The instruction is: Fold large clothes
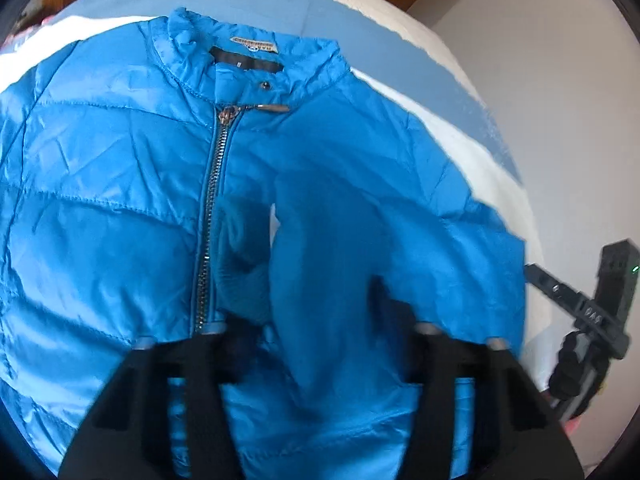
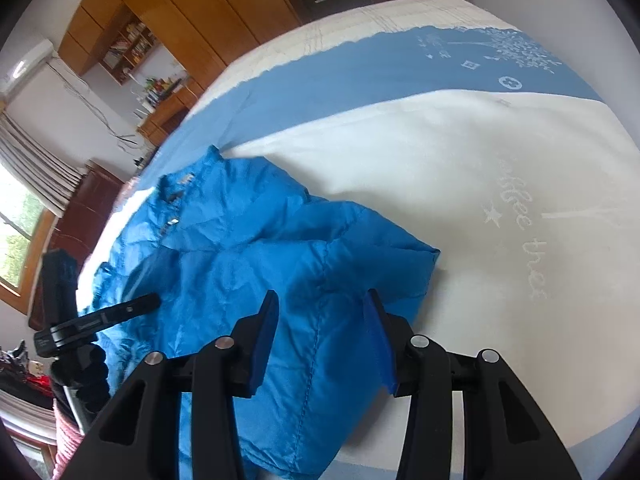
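A bright blue quilted jacket (image 1: 120, 200) lies front up on the bed, zipper (image 1: 212, 200) closed and collar (image 1: 256, 52) at the far end. In the left wrist view a sleeve (image 1: 340, 220) is folded over the chest and runs between the fingers of my left gripper (image 1: 320, 312), which is shut on it. In the right wrist view the jacket (image 2: 240, 240) shows its right side folded inward. My right gripper (image 2: 322, 308) is shut on that thick folded edge, the blue pads (image 2: 264, 340) pressing both sides. One finger of the left gripper (image 2: 136, 306) rests on the jacket at the left.
The bed cover (image 2: 400, 160) is white with a wide blue band (image 2: 360, 64) and spreads bare to the right of the jacket. Wooden wardrobes (image 2: 192, 12) and shelves stand beyond the bed. A window (image 2: 16, 232) and a dark cabinet (image 2: 88, 208) are at the left.
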The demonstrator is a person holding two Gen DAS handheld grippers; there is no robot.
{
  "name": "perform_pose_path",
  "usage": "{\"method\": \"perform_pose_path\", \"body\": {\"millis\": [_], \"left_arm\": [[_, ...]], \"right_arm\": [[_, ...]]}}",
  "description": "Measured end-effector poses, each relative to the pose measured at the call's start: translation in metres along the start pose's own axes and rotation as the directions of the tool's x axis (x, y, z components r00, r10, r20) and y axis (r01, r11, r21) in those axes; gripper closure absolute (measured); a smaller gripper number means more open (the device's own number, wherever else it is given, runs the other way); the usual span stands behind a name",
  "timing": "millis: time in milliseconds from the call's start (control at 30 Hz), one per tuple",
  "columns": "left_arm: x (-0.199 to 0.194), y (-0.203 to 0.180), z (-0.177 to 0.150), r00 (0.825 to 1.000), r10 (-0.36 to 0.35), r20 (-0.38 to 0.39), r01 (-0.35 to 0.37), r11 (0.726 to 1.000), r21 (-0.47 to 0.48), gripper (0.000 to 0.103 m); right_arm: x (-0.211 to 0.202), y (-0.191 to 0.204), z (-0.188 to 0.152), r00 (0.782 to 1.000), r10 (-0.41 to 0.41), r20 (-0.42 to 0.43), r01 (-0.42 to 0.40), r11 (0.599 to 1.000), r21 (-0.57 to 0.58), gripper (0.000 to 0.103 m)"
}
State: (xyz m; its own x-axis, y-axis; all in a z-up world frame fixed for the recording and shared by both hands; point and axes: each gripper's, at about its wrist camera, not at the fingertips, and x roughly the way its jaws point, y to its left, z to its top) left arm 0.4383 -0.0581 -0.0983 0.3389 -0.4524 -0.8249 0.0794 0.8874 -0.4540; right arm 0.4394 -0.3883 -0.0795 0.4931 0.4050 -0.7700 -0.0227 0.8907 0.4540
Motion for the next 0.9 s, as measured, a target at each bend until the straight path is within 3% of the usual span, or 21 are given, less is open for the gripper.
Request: {"method": "perform_pose_path", "body": {"millis": [100, 200, 267, 367, 400, 467, 567, 633, 733, 900], "left_arm": [[-0.021, 0.009, -0.001, 0.998, -0.011, 0.055, 0.013, 0.999, -0.029, 0.074], [-0.059, 0.020, -0.001, 0.980, 0.065, 0.188, -0.063, 0.998, -0.017, 0.075], [-0.090, 0.034, 0.000, 0.948, 0.143, 0.285, -0.143, 0.989, -0.023, 0.075], [-0.116, 0.056, 0.004, 0.901, 0.255, 0.350, -0.254, 0.966, -0.050, 0.075], [-0.120, 0.064, 0.006, 0.895, 0.276, 0.349, -0.274, 0.960, -0.057, 0.075], [-0.118, 0.076, 0.009, 0.899, 0.296, 0.323, -0.293, 0.954, -0.061, 0.075], [-0.101, 0.092, 0.013, 0.919, 0.303, 0.254, -0.293, 0.953, -0.078, 0.074], [-0.087, 0.101, 0.013, 0.924, 0.317, 0.215, -0.304, 0.948, -0.092, 0.074], [-0.067, 0.118, 0.013, 0.935, 0.315, 0.161, -0.300, 0.947, -0.112, 0.067], [-0.066, 0.132, 0.013, 0.945, 0.287, 0.158, -0.270, 0.955, -0.120, 0.062]], "right_arm": [[-0.012, 0.000, 0.001, 0.998, 0.051, 0.038, -0.051, 0.999, 0.003, 0.058], [-0.025, 0.005, 0.002, 0.991, 0.106, 0.076, -0.105, 0.994, -0.015, 0.058], [-0.026, 0.012, 0.001, 0.988, 0.133, 0.079, -0.131, 0.991, -0.036, 0.058], [-0.013, 0.028, 0.001, 0.983, 0.178, 0.047, -0.175, 0.982, -0.069, 0.058], [-0.006, 0.034, 0.001, 0.980, 0.196, 0.030, -0.193, 0.978, -0.078, 0.058], [0.008, 0.046, 0.000, 0.979, 0.205, -0.007, -0.204, 0.974, -0.100, 0.058], [0.037, 0.062, -0.002, 0.984, 0.163, -0.071, -0.171, 0.977, -0.125, 0.058], [0.057, 0.063, -0.005, 0.988, 0.097, -0.117, -0.110, 0.987, -0.116, 0.058], [0.068, 0.062, -0.010, 0.990, 0.047, -0.132, -0.062, 0.991, -0.116, 0.064], [0.073, 0.063, -0.014, 0.992, 0.013, -0.124, -0.029, 0.992, -0.125, 0.065]]}}
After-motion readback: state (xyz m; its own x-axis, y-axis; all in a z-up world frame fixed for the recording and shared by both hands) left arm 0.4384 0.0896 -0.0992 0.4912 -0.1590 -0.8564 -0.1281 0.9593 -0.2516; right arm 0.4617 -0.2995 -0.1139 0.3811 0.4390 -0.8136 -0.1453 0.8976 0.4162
